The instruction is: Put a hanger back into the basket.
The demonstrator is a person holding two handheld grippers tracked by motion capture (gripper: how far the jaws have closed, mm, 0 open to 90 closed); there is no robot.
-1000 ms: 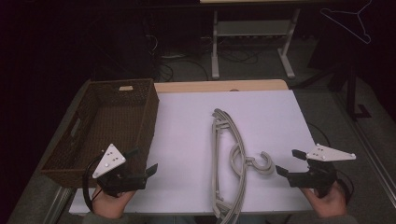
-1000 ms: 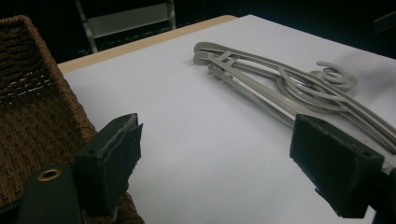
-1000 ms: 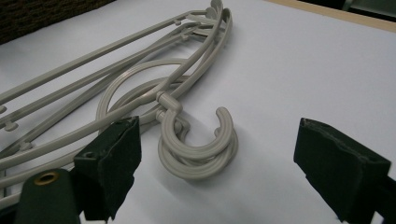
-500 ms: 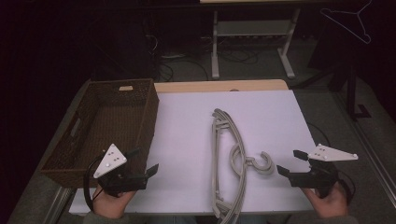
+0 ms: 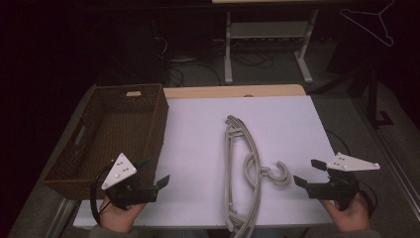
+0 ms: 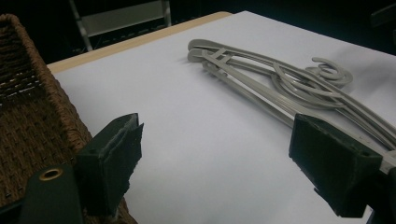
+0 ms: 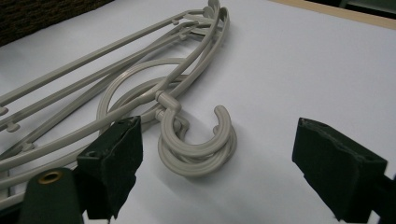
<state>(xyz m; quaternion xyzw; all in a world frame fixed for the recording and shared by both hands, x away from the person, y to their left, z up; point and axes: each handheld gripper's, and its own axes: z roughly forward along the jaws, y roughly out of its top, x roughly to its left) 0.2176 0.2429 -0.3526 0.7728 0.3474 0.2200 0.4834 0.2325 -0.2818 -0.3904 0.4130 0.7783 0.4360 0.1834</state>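
A stack of grey plastic hangers [image 5: 242, 163] lies on the white table top [image 5: 198, 129], hooks [image 5: 277, 174] pointing right. In the right gripper view the hooks [image 7: 198, 140] lie just ahead of the jaws. My right gripper [image 5: 309, 173] hovers open just right of the hooks, with nothing between its jaws. My left gripper [image 5: 154, 173] stands open near the table's front left, beside the basket, empty. The hangers [image 6: 280, 88] run along the right side of the left gripper view.
A brown wicker basket [image 5: 106, 136] sits on the table's left side, its wall [image 6: 28, 121] close to my left gripper. Behind the table stand a metal rack [image 5: 267, 34] and cables on a dark floor. A wire hanger [image 5: 371, 20] hangs at the upper right.
Both grippers have barely shifted; the hangers and basket lie where they were.
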